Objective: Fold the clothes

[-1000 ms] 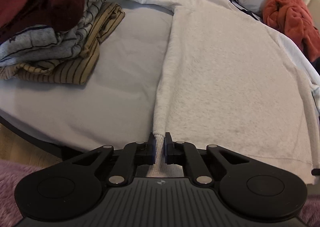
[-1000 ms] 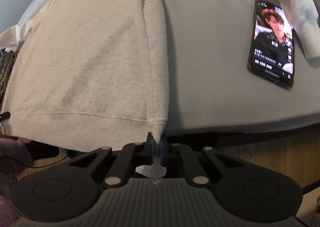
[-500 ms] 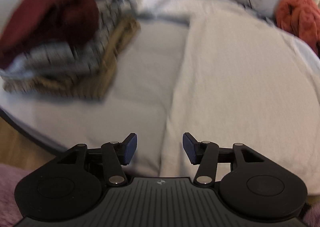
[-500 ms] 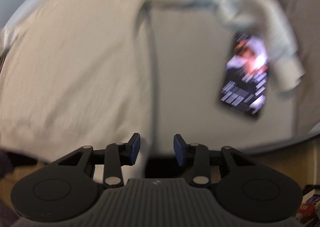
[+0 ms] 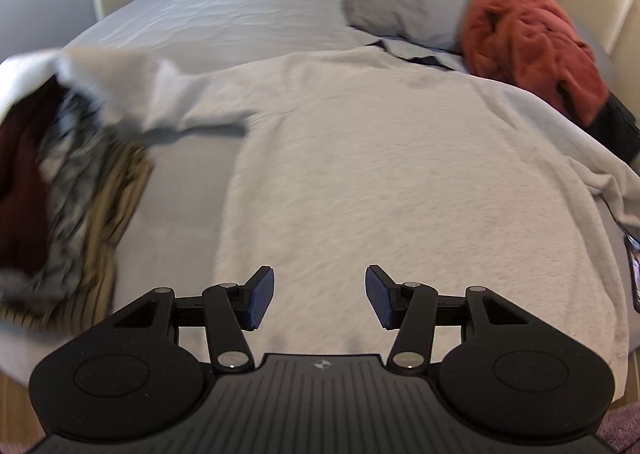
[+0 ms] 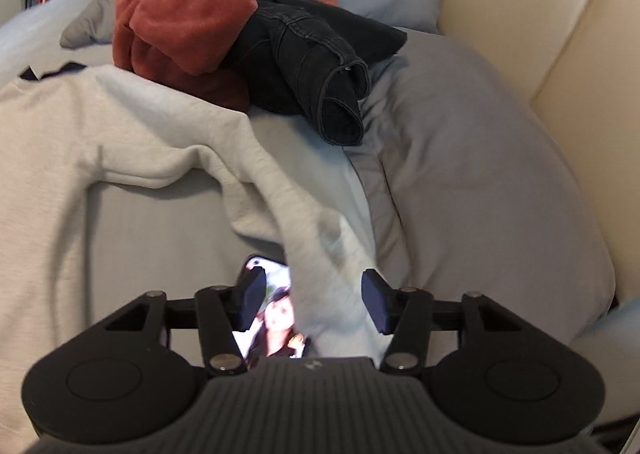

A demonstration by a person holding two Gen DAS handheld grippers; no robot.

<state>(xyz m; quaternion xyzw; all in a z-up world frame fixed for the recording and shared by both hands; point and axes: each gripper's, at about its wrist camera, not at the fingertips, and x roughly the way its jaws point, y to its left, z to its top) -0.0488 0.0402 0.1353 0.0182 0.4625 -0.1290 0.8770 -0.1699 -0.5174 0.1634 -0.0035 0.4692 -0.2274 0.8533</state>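
While its jaws stand apart with nothing between them, the left gripper (image 5: 320, 296) hangs over the lower part of the light grey sweatshirt (image 5: 400, 182), which lies spread flat on the grey bed (image 5: 240, 14). Those jaws have just been opening, and the blue pads (image 5: 260, 296) press on no cloth. At the far left sits a blurred pile of clothes (image 5: 72, 190), dark red on top, grey patterned stuff below and tan stripes at the bottom; one sleeve (image 5: 120, 94) of the sweatshirt drapes across the top of that pile. Beyond the sweatshirt's collar end lies a grey pillow (image 5: 400, 2), and just beside it, to the right, a rust-red fleece garment (image 5: 532, 50).

In the right wrist view that same fleece rests at the top, with a pair of black jeans (image 6: 312, 62) lying against it and over a second large grey pillow (image 6: 480, 174). A cream padded headboard (image 6: 540, 22) stands behind. The right gripper (image 6: 314, 304) has its jaws spread, having just been opening further; the sweatshirt's other sleeve (image 6: 320, 254) runs down between the pads without either one pressing it. A phone (image 6: 272, 314) with a lit screen lies on the sheet beneath the left finger, partly covered by that sleeve.
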